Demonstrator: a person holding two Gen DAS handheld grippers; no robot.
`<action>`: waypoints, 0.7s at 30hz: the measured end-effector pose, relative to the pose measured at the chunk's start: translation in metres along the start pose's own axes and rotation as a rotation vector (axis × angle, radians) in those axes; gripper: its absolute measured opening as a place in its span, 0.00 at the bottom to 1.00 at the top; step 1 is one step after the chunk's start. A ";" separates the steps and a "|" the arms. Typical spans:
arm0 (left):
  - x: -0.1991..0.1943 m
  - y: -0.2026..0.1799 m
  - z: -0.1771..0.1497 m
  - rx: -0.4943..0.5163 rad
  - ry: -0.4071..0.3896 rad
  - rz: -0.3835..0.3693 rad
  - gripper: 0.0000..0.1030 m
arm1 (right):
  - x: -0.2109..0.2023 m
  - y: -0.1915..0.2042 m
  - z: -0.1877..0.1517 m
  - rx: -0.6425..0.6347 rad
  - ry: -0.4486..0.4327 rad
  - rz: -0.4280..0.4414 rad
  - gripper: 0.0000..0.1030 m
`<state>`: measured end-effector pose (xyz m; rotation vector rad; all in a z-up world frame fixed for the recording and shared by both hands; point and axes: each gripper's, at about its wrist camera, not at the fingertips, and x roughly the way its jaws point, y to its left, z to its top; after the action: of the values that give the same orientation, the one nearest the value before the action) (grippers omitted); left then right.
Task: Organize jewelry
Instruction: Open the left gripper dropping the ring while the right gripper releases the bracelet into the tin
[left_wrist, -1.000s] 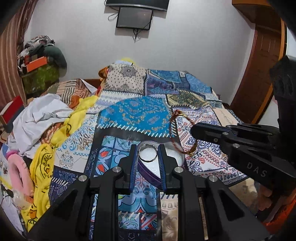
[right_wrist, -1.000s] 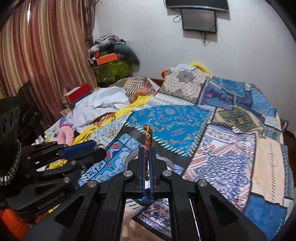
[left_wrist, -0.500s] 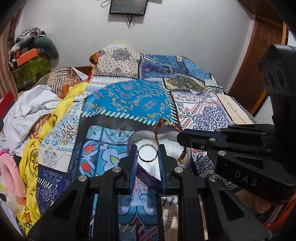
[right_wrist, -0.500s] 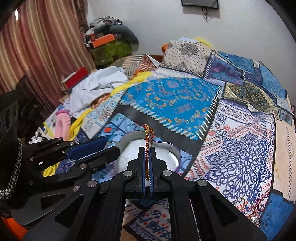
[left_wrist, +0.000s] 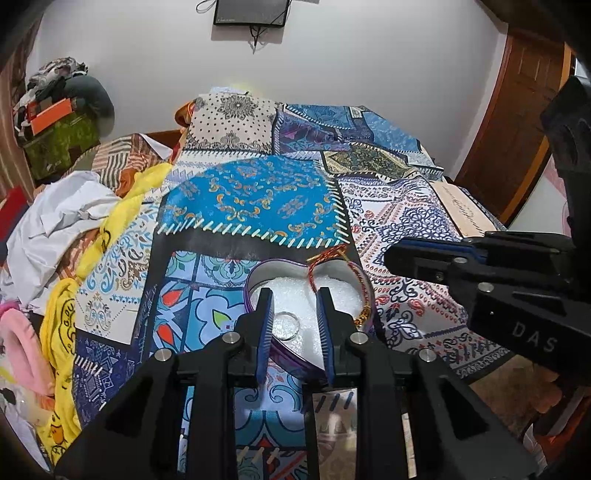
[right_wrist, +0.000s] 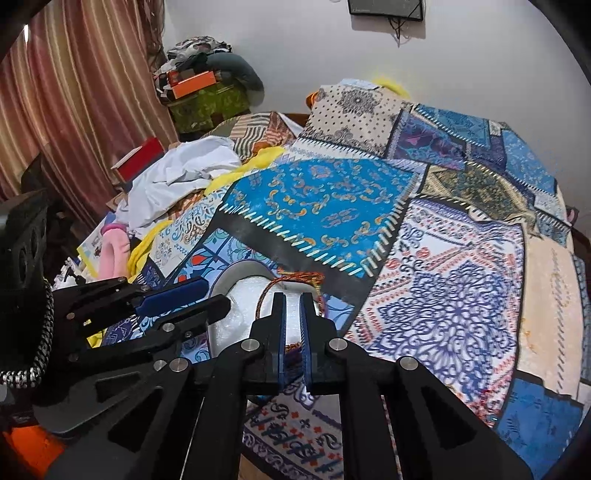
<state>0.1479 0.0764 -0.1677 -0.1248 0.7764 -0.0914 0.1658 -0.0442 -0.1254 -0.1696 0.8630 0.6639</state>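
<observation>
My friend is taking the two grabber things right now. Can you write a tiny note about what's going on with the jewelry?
Left gripper: jaws open over the box, gripping nothing.
Right gripper: jaws slightly apart, not clamping the bracelet.
Silver ring: lying on the white foam in the purple heart-shaped box, between the left jaws.
Red thread bracelet: looped over the foam, its beaded end at the box's rim.
Done: both pieces are at the box.
Left: probably lift both grippers clear and nudge the bracelet fully inside. No lid in view.
</observation>
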 end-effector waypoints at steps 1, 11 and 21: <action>-0.003 -0.001 0.001 0.002 -0.006 0.003 0.26 | -0.005 0.000 0.000 -0.002 -0.008 -0.007 0.11; -0.044 -0.018 0.012 0.018 -0.090 0.028 0.48 | -0.057 -0.010 -0.006 -0.008 -0.135 -0.133 0.44; -0.065 -0.048 0.019 0.036 -0.133 0.013 0.71 | -0.105 -0.053 -0.026 0.069 -0.197 -0.272 0.51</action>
<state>0.1137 0.0384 -0.1018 -0.0907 0.6427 -0.0842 0.1316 -0.1457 -0.0701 -0.1528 0.6573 0.3881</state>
